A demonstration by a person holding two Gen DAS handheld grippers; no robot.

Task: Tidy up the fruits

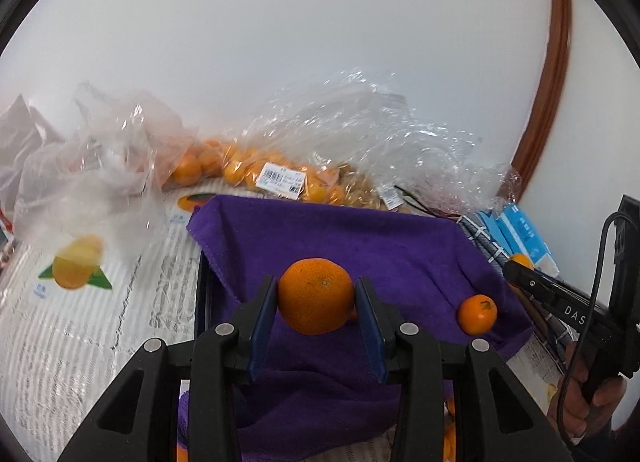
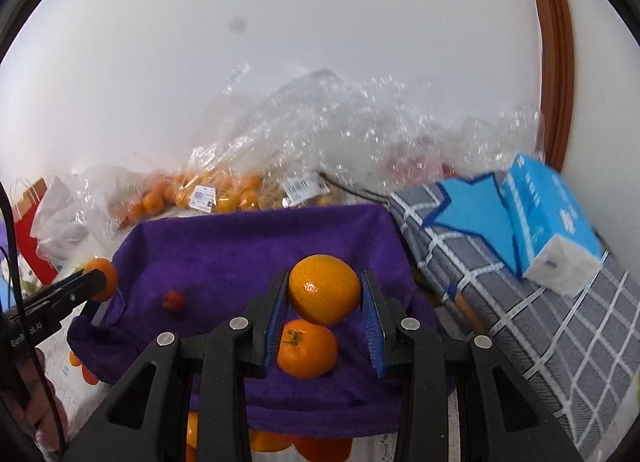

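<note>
In the left wrist view my left gripper (image 1: 317, 290) is shut on a mandarin (image 1: 316, 296), held above a purple towel (image 1: 340, 238). Another mandarin (image 1: 477, 314) lies on the towel to the right. At the right edge my right gripper (image 1: 516, 268) shows with an orange fruit (image 1: 521, 261) at its tip. In the right wrist view my right gripper (image 2: 324, 282) is shut on a mandarin (image 2: 324, 289) over the purple towel (image 2: 240, 246). A mandarin with a green stem (image 2: 306, 348) lies just below it. My left gripper (image 2: 96, 280) stands at the towel's left edge.
Clear plastic bags of mandarins (image 1: 240, 170) lie along the wall behind the towel. A grey checked cloth (image 2: 540, 302) with a blue tissue box (image 2: 552, 214) is on the right. Newspaper (image 1: 80, 322) covers the surface on the left. A small red thing (image 2: 174, 301) rests on the towel.
</note>
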